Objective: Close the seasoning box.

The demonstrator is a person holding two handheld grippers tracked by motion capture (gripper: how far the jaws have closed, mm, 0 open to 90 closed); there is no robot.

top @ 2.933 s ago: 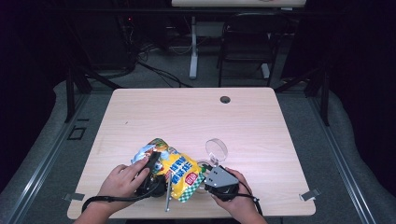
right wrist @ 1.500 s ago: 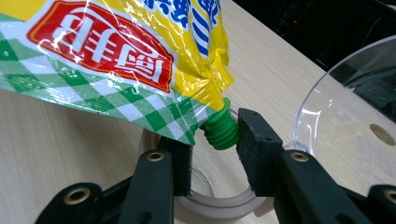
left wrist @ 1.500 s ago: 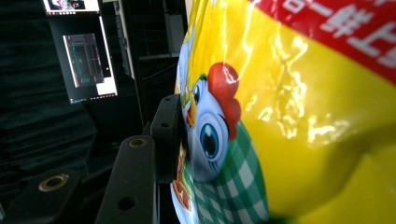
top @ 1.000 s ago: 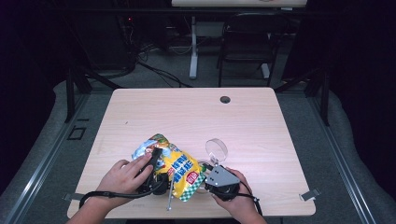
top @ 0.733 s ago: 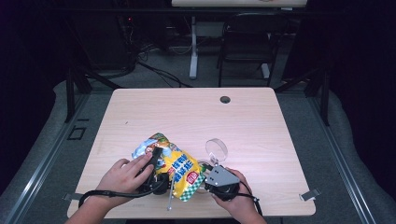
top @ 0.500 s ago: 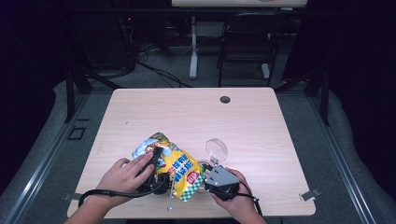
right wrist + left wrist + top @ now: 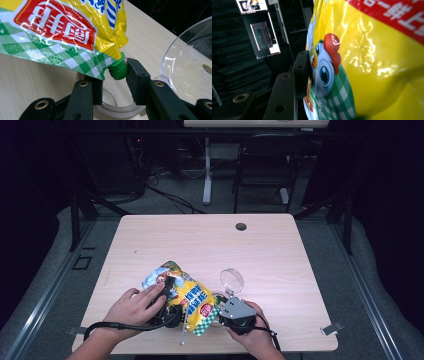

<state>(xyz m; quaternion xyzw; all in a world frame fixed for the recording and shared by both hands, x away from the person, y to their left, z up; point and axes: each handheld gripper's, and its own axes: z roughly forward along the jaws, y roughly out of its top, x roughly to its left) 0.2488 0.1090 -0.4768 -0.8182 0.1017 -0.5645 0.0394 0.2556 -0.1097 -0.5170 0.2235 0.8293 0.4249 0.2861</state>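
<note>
Pouch (image 7: 187, 296) at lower centre of the wooden table (image 7: 280, 250), its glossy foil crinkled.
Right gripper (image 7: 113, 80) pinches the ribbed green spout (image 7: 118, 68) above a clear bowl (image 7: 185, 62); left gripper (image 7: 167, 292) clamps the pouch, far jaw hidden.

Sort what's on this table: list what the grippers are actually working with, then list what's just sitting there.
In use:
yellow spouted pouch
green spout, between the right gripper jaws
left gripper, against the pouch
clear container under the spout
clear lid

Idle:
table's cable hole
chair behind
</note>
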